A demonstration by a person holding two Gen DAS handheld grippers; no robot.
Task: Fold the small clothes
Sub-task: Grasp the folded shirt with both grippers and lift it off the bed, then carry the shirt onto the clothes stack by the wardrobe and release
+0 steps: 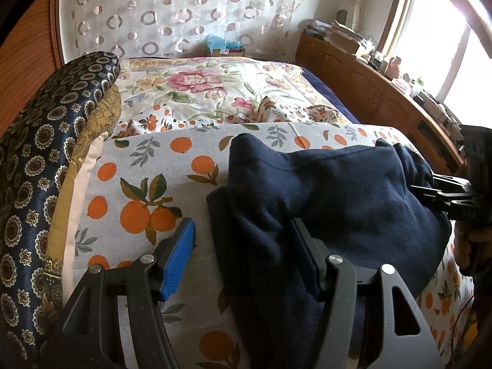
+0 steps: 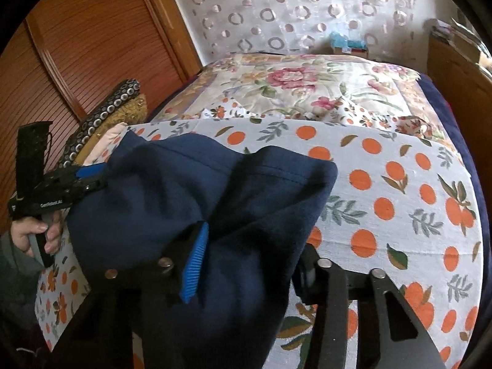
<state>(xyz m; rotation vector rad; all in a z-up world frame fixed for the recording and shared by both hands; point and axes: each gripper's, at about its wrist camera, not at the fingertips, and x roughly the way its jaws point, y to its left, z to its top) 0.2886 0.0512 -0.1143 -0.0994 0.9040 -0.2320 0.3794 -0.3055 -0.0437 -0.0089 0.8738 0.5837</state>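
A navy blue garment [image 1: 338, 190] lies bunched on the orange-print sheet [image 1: 138, 169] of a bed. My left gripper [image 1: 243, 227] is open at the garment's left edge. Its blue left pad [image 1: 180, 255] stands clear over bare sheet, and its right finger [image 1: 307, 255] is against the cloth. The right wrist view shows the garment [image 2: 172, 203] filling the span of my right gripper [image 2: 255, 236], which is shut on a thick bunch of it. The blue pad [image 2: 196, 264] presses the fold, while the other pad is hidden by cloth. The left gripper [image 2: 92, 178] shows at the far left there, and the right gripper [image 1: 430, 190] at the far right edge.
Stacked patterned pillows [image 1: 46, 153] rise along the left side. A floral quilt [image 1: 200, 86] covers the far half of the bed. A cluttered wooden cabinet [image 1: 384, 92] runs along the right under a window. A wooden slatted door [image 2: 77, 61] stands at left. A hand [image 2: 30, 233] holds the left gripper's handle.
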